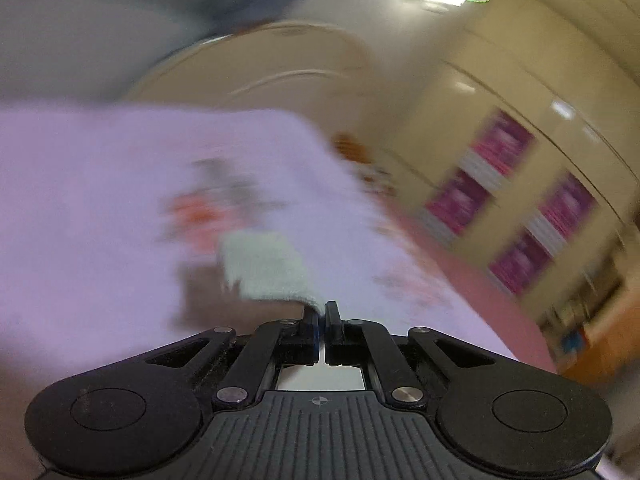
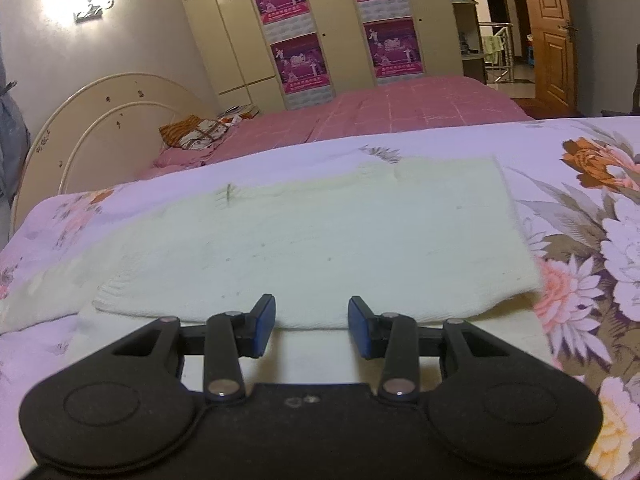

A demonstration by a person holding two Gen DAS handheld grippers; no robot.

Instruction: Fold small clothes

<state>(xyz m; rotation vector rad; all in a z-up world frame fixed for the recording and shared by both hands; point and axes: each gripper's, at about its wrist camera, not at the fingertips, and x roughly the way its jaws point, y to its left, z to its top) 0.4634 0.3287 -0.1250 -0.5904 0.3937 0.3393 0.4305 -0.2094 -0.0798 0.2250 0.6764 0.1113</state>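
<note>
A pale green knitted garment (image 2: 320,236) lies spread flat on the floral bedsheet (image 2: 592,240) in the right wrist view. My right gripper (image 2: 312,316) stands open at the garment's near edge, and its blue pads (image 2: 264,324) do not press on the cloth. The left wrist view is blurred. There my left gripper (image 1: 322,312) is shut, with a corner of the pale green cloth (image 1: 264,268) pinched between its fingertips. The cloth hangs away over the sheet (image 1: 80,200).
Beyond the floral sheet lies a pink checked bed (image 2: 400,108) with an orange patterned cloth (image 2: 196,130) near its cream curved headboard (image 2: 92,120). A wardrobe with purple posters (image 2: 300,64) lines the far wall. A wooden door (image 2: 554,40) stands at the right.
</note>
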